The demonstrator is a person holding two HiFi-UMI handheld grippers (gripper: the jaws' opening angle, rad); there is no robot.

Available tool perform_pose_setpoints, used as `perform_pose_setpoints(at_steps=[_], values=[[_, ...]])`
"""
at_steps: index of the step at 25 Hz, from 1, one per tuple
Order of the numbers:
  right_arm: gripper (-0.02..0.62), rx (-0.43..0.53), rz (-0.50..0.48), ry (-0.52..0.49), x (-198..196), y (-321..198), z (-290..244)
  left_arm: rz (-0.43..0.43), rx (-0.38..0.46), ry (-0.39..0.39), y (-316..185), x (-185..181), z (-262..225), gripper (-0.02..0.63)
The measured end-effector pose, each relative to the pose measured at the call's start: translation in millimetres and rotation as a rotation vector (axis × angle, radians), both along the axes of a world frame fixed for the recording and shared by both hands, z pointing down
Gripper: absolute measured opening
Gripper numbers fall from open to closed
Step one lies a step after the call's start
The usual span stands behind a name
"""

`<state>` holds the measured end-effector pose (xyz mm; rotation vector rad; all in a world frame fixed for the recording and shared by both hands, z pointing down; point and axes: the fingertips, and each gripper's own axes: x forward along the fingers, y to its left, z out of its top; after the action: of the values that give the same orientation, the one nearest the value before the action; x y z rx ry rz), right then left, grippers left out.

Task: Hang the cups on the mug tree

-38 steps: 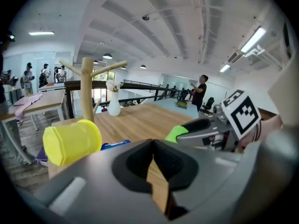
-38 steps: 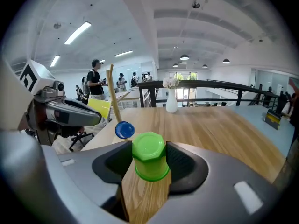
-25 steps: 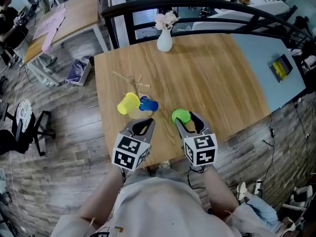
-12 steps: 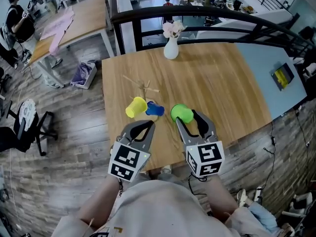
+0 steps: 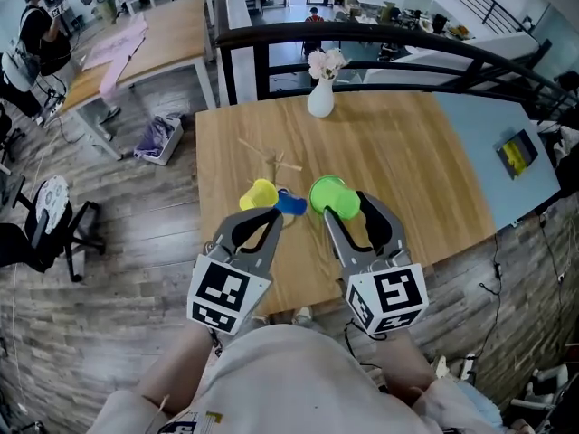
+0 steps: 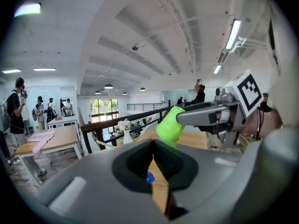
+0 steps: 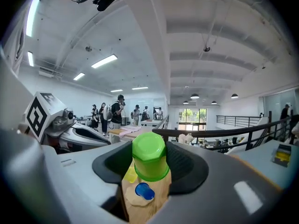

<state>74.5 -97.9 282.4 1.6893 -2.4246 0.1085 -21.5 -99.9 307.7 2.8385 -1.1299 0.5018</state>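
My right gripper (image 5: 345, 208) is shut on a green cup (image 5: 332, 196), held up off the wooden table (image 5: 407, 170) with its bottom pointing away from me. In the right gripper view the green cup (image 7: 149, 156) fills the gap between the jaws. The wooden mug tree (image 5: 272, 159) stands just left of it, with a yellow cup (image 5: 260, 193) and a blue cup (image 5: 291, 203) low beside its trunk; whether they hang on pegs I cannot tell. My left gripper (image 5: 270, 217) is shut and empty, raised just in front of the yellow cup.
A white vase (image 5: 320, 99) with pale flowers stands at the table's far edge, with a dark railing (image 5: 407, 34) behind it. A lower blue-grey table (image 5: 493, 107) adjoins on the right. An office chair (image 5: 50, 220) sits on the floor at left.
Both grippers have risen and moved forward towards the mug tree. The green cup has gone up with the right gripper.
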Motion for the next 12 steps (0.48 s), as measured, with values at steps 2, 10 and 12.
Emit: perform_pose_setpoints(at_steps=[2,10,12], values=[[0.23,0.02,-0.006,0.013,-3,1,-7,-0.005,0.016,0.01,4,-2,-9,0.003],[0.23,0.016,-0.033,0.006,-14,-17,-4,-0.026,0.026,0.02,6,-9,-15,0.003],[0.23,0.012,-0.04,-0.003,-16,-24,-1,-0.035,0.013,0.029,4,-12,-13,0.003]])
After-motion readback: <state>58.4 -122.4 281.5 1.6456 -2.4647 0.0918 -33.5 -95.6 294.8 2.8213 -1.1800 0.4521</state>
